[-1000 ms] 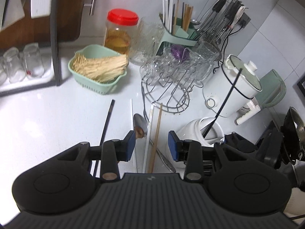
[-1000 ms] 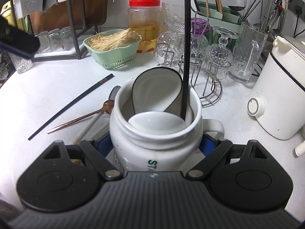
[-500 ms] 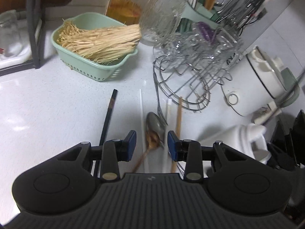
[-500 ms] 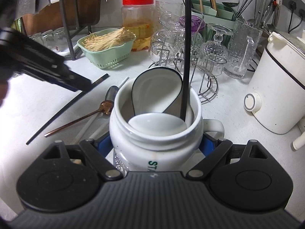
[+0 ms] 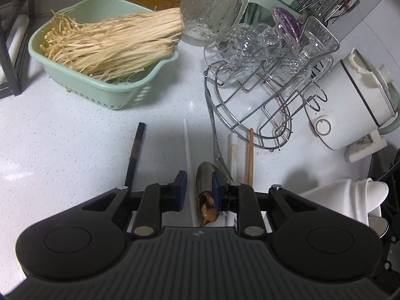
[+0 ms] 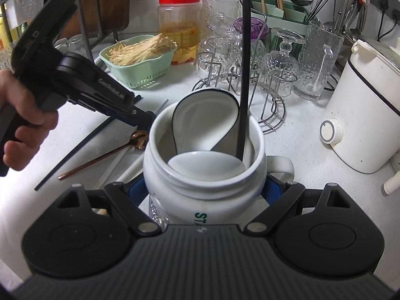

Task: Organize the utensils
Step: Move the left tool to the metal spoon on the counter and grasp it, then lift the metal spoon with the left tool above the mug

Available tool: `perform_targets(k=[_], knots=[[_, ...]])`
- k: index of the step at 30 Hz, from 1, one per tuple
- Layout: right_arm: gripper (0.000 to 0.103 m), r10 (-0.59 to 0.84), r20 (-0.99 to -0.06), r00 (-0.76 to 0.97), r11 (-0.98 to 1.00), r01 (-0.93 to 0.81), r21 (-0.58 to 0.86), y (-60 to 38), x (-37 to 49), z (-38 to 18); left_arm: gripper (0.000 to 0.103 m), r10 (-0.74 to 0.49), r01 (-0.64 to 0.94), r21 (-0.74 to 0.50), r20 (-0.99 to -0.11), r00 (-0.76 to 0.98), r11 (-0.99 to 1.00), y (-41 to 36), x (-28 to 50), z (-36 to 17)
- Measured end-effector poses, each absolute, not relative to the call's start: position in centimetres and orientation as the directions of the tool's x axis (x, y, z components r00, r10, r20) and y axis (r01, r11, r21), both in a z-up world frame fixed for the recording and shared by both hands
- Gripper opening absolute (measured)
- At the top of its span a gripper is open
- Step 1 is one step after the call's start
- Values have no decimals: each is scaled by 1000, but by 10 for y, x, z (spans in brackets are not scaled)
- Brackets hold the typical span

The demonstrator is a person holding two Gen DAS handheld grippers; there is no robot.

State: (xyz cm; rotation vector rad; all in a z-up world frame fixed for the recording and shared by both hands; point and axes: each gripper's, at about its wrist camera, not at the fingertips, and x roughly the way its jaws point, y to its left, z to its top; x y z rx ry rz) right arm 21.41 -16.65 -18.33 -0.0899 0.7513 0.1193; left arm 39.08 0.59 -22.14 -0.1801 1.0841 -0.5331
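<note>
My left gripper (image 5: 197, 188) is low over loose utensils on the white counter, its jaws closing. Between its pads lie a white chopstick (image 5: 188, 147), a steel spoon (image 5: 205, 175) and the bowl of a copper spoon (image 5: 207, 203); a gap still shows beside the left pad. A black chopstick (image 5: 135, 152) lies to the left, a wooden chopstick (image 5: 250, 155) to the right. My right gripper (image 6: 205, 192) is shut on a white mug (image 6: 200, 185) holding two white ceramic spoons (image 6: 205, 127) and an upright black chopstick (image 6: 243, 75). A hand (image 6: 22, 122) holds the left gripper (image 6: 142, 121) there.
A green basket (image 5: 105, 95) of enoki mushrooms sits at the back left. A wire rack (image 5: 250, 115) of upturned glasses stands close behind the utensils. A white electric pot (image 5: 350, 105) is at the right, a red-lidded jar (image 6: 178, 25) and a utensil holder (image 6: 287, 12) by the wall.
The left gripper has come down and forward onto the loose utensils, and its jaws have narrowed around the spoons. The right gripper and the mug have stayed still.
</note>
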Motion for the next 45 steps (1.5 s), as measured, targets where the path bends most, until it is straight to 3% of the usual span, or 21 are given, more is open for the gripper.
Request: perform_targets(k=[5, 10, 22, 31, 45], knots=[[92, 75, -685, 724, 989, -141, -41, -166, 215, -184, 9, -484, 344, -370, -800, 355, 863, -2, 393, -221], [92, 72, -686, 724, 990, -136, -40, -166, 214, -183, 4, -465, 371, -332, -806, 366, 867, -8, 391, -213], [92, 69, -682, 728, 990, -133, -43, -165, 213, -183, 0, -442, 386, -281, -782, 438, 879, -7, 377, -165], [92, 85, -675, 733, 987, -156, -45, -168, 213, -184, 1, -373, 390, -170, -759, 534, 905, -18, 361, -122], [92, 129, -664, 737, 975, -215, -50, -170, 220, -185, 0, -327, 364, -125, -752, 573, 923, -22, 343, -109]])
